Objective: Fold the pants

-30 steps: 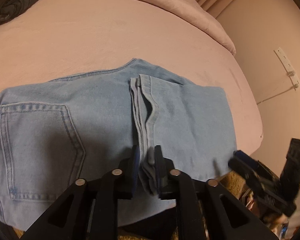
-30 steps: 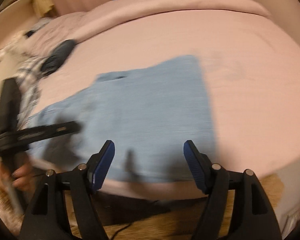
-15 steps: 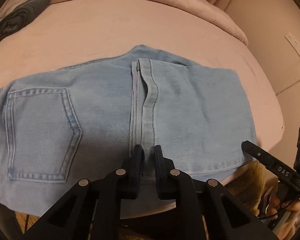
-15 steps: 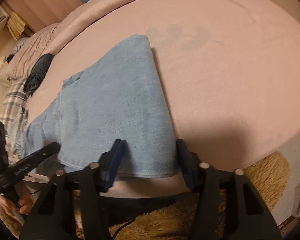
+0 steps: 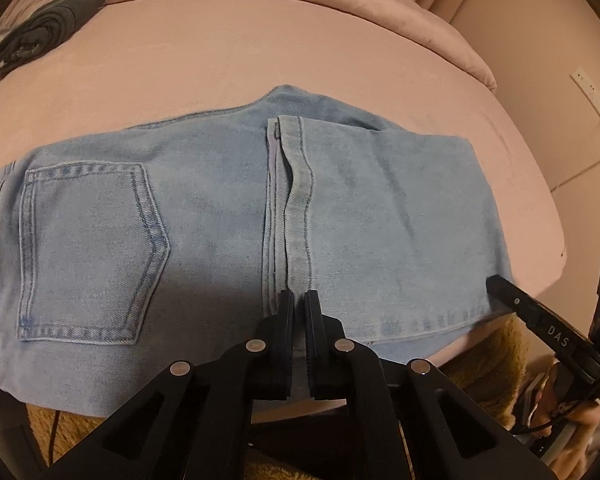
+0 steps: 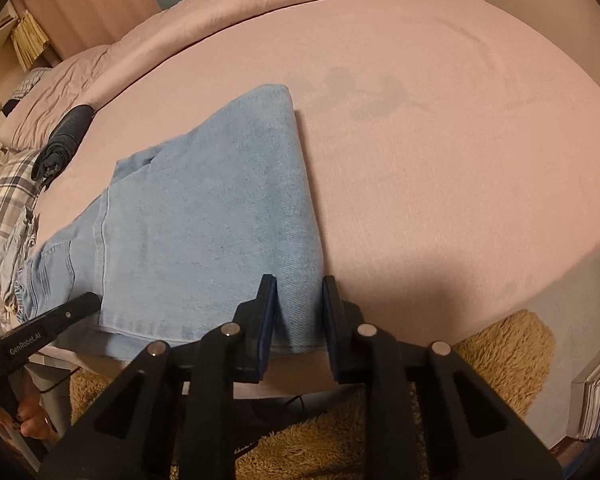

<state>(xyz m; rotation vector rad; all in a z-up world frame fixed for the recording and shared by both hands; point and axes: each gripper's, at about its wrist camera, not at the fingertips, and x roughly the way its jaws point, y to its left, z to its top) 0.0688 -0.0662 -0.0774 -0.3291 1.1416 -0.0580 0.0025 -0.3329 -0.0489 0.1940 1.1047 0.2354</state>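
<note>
Both tools grip the near edge of the light-blue denim pants (image 5: 220,216) on the pink bed (image 5: 220,60).
Left tool (image 5: 299,300) pinched together on the hem; right tool (image 6: 300,292), jaws just closing, apparently clamps the folded corner, ready to lift.

Both my wrist cams sit close over the near edge of the pink bed (image 5: 260,60), angled steeply down past my fingers, left one over the jeans (image 5: 204,216) hems, right one over their fold, sharing the denim between.
</note>
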